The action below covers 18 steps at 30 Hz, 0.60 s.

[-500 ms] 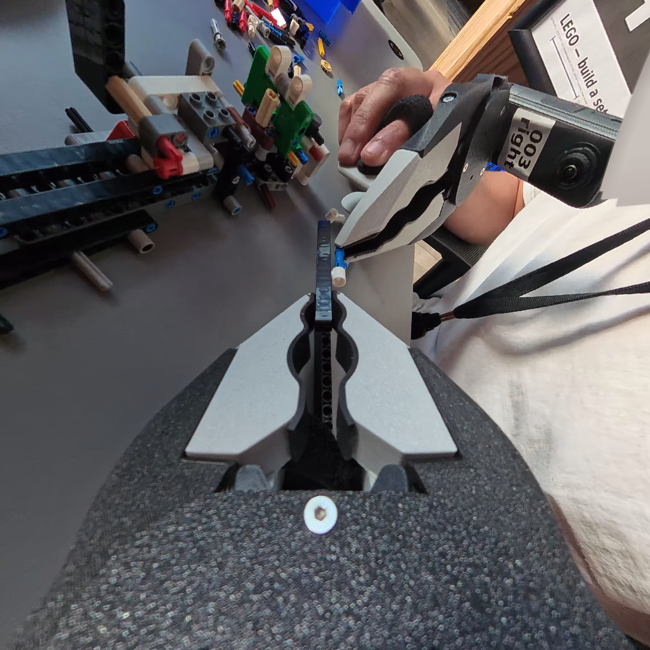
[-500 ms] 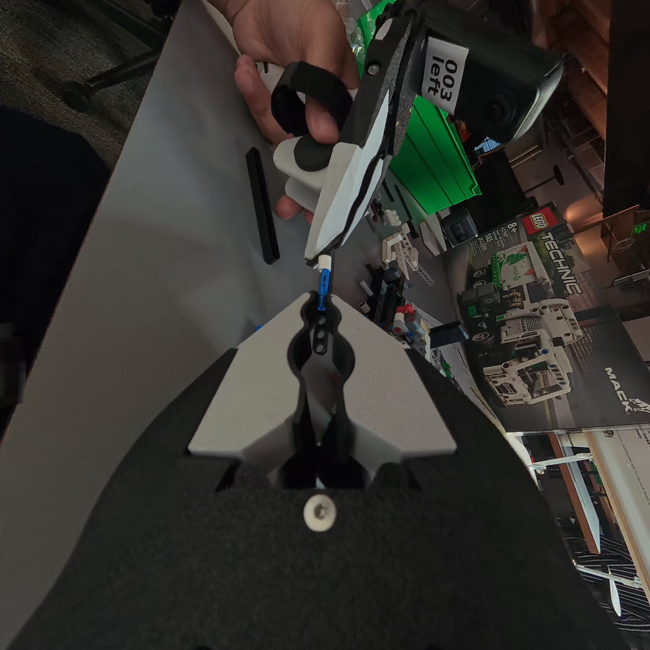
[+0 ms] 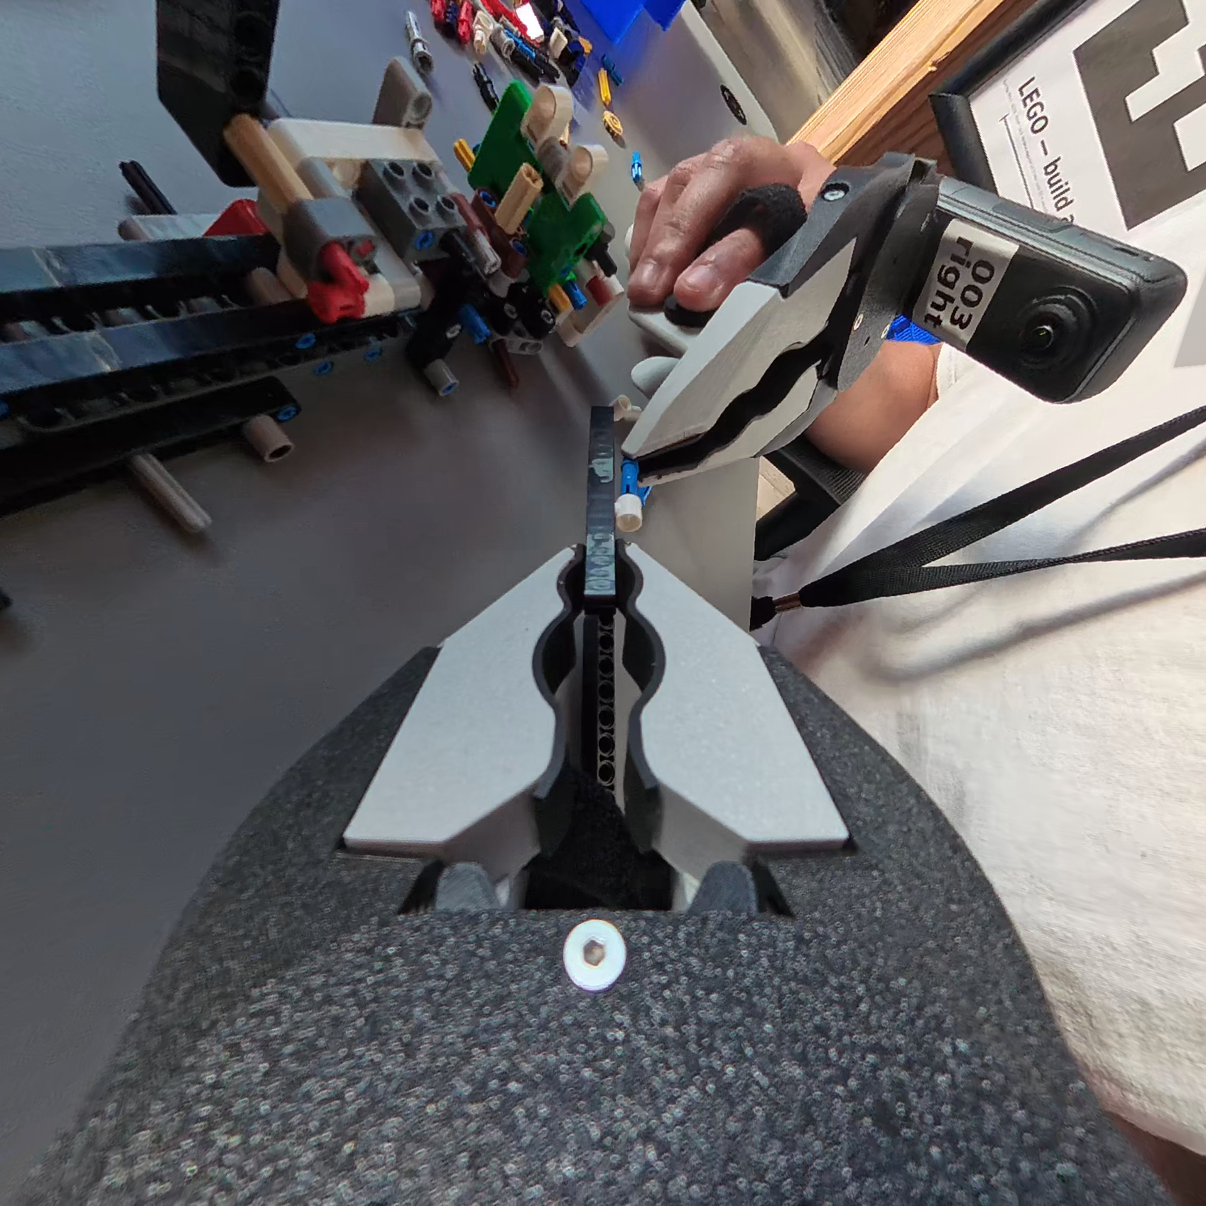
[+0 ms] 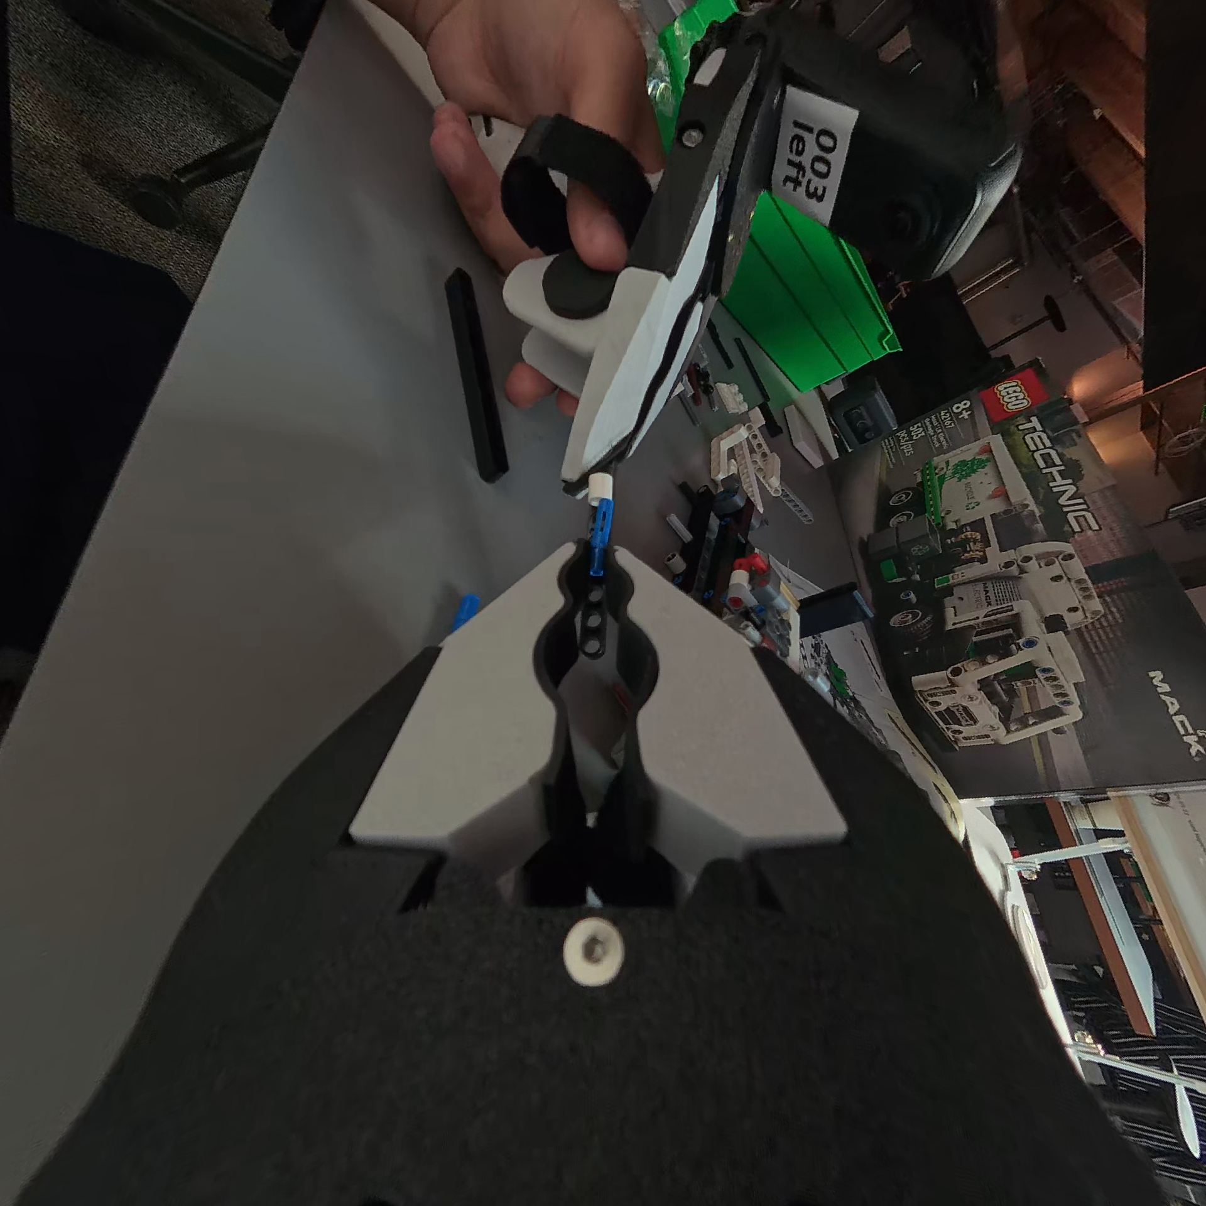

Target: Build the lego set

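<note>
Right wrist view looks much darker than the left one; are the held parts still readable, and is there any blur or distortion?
Right wrist view: dim, yet the blue pin in the right gripper reads clearly. Left wrist view: bright, black beam in the left gripper sharp; fisheye bending and slight blur at edges.

A grey table (image 3: pixel 196 652) stands over speckled carpet (image 4: pixel 98 111), with a wooden beam (image 3: pixel 881 85) behind.

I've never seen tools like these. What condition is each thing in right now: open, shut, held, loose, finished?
Left gripper: shut on the black beam.
Black beam: held edge-up above the table.
Right gripper: shut on the blue pin.
Blue pin: at the beam's side, beside a white bush.
Truck chassis: partly built, lying on the table.
Spare black beam: loose on the table.
</note>
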{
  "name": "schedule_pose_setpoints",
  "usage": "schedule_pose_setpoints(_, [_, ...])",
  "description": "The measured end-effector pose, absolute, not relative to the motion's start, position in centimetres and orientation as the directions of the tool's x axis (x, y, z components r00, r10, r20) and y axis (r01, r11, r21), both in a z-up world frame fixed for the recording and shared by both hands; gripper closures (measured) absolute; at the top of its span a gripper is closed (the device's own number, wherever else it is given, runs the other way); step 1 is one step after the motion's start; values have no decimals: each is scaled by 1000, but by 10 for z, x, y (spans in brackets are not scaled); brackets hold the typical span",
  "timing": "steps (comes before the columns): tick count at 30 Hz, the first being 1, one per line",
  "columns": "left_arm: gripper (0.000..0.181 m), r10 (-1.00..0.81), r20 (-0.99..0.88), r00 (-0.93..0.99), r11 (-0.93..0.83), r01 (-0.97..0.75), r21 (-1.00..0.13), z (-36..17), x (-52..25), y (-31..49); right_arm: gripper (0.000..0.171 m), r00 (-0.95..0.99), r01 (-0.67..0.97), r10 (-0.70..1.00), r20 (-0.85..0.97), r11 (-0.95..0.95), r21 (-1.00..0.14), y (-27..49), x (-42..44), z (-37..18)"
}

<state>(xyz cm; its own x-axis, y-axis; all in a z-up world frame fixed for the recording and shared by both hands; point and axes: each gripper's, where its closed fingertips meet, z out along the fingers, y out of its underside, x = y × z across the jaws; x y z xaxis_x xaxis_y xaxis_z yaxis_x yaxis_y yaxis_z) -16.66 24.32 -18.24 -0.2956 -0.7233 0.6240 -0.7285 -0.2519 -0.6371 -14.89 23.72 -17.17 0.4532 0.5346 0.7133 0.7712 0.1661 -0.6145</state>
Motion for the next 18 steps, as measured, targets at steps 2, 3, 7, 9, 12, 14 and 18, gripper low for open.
schedule_pose_setpoints(2, [175,-721,629,-291,-255,-733,-631,-183,-166,243,169,464,759,553,692,155,-632,236,-150,-173])
schedule_pose_setpoints(3, [175,-720,630,-291,-254,-735,-629,-183,-167,243,169,470,757,558,684,145,-637,236,-150,-173])
schedule_pose_setpoints(7, [175,-721,627,-295,-249,-734,-632,-183,-167,243,169,480,752,567,670,128,-647,236,-151,-174])
schedule_pose_setpoints(9, [175,-720,623,-306,-239,-733,-637,-183,-168,241,169,468,764,557,686,136,-631,237,-150,-174])
schedule_pose_setpoints(12, [176,-707,636,-309,-236,-745,-624,-183,-169,240,169,424,788,540,727,175,-590,237,-151,-175])
schedule_pose_setpoints(14, [176,-698,645,-311,-230,-755,-614,-183,-170,239,169,409,796,538,737,186,-577,236,-153,-175])
schedule_pose_setpoints(18, [176,-701,642,-309,-221,-763,-608,-185,-171,238,169,385,817,528,757,186,-546,235,-154,-177])
